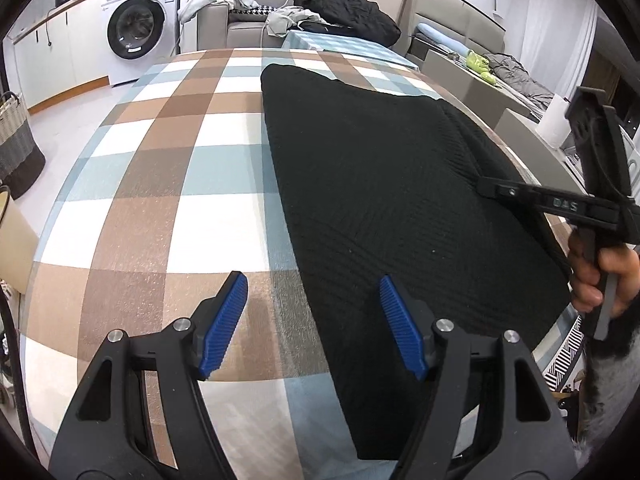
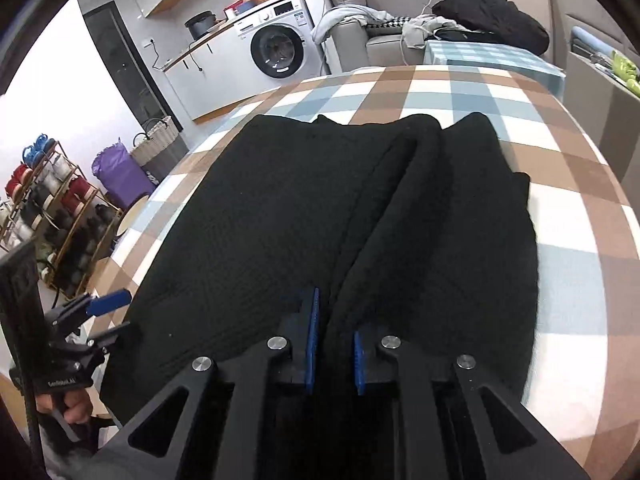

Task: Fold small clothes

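Note:
A black knit garment (image 1: 380, 184) lies flat on the checked tablecloth (image 1: 168, 168). My left gripper (image 1: 314, 316) is open and empty, its blue pads straddling the garment's near left edge just above the table. In the right wrist view the garment (image 2: 280, 208) shows a raised fold running down its middle. My right gripper (image 2: 335, 340) is shut on that fold at the garment's near edge. It also shows in the left wrist view (image 1: 486, 184) at the garment's right side. The left gripper shows in the right wrist view (image 2: 116, 312), open at the garment's left corner.
A second small checked table (image 1: 348, 46) stands behind, with dark clothes (image 1: 352, 12) on the sofa beyond. A washing machine (image 1: 138, 28) stands at the back left, a woven basket (image 1: 16, 148) on the floor left. A shoe rack (image 2: 48, 216) stands left of the table.

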A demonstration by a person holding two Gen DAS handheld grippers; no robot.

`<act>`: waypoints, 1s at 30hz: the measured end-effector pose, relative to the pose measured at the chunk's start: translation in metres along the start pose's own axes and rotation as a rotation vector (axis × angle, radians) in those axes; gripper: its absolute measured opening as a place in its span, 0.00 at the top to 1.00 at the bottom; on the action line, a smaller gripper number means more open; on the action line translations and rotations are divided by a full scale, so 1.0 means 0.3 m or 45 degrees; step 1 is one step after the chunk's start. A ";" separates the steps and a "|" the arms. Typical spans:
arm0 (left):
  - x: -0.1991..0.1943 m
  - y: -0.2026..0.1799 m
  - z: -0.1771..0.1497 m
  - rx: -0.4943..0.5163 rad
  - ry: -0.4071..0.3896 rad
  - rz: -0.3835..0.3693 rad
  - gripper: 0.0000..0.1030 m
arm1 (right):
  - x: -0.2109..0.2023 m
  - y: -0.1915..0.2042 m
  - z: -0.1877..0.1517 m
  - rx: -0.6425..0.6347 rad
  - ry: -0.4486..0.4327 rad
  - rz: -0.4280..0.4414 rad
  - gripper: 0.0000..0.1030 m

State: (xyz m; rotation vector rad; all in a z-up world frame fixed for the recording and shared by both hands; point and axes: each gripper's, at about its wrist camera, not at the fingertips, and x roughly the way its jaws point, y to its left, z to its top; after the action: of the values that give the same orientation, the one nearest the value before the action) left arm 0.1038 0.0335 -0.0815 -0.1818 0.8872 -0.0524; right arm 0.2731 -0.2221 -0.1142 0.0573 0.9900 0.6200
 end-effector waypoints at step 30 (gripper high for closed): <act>0.009 -0.044 0.008 0.039 0.005 -0.049 0.36 | -0.131 -0.147 -0.052 0.044 -0.102 -0.141 0.92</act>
State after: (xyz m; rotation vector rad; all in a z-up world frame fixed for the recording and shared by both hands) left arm 0.1078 0.0206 -0.0798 -0.1700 0.8860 -0.1020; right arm 0.2657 -0.2821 -0.1069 0.0568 0.9196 0.4953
